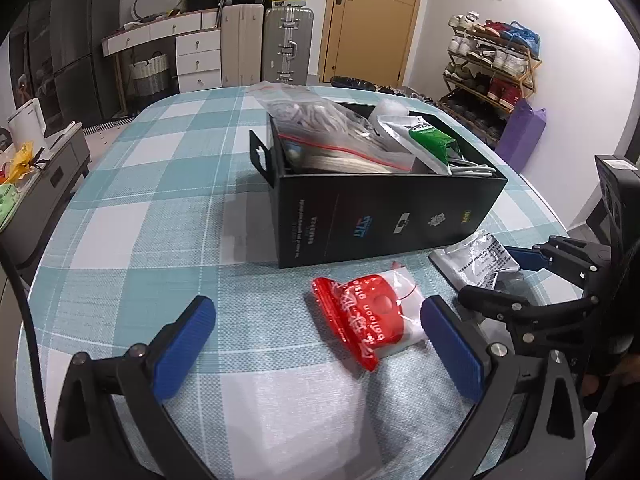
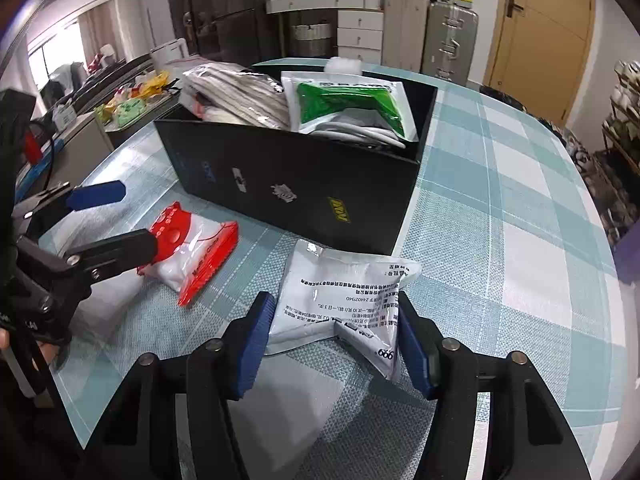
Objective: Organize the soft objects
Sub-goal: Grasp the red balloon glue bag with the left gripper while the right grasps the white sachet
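Note:
A black box point(image 1: 384, 216) stands on the checked table, filled with a clear zip bag of grey cords point(image 1: 332, 128) and a green and white pouch point(image 1: 428, 140). A red and white balloon bag point(image 1: 368, 320) lies in front of the box. My left gripper point(image 1: 316, 340) is open, the bag between its fingers toward the right pad. In the right wrist view my right gripper point(image 2: 334, 340) is shut on a white printed pouch point(image 2: 344, 300), which crumples between the pads. The box point(image 2: 304, 184) and the balloon bag point(image 2: 192, 248) show there too.
The table point(image 1: 160, 184) has a teal and white checked cloth. Suitcases point(image 1: 286, 44), drawers and a yellow door stand behind it. A shoe rack point(image 1: 492, 68) is at the right. A low cabinet point(image 1: 44, 176) with small items is at the left.

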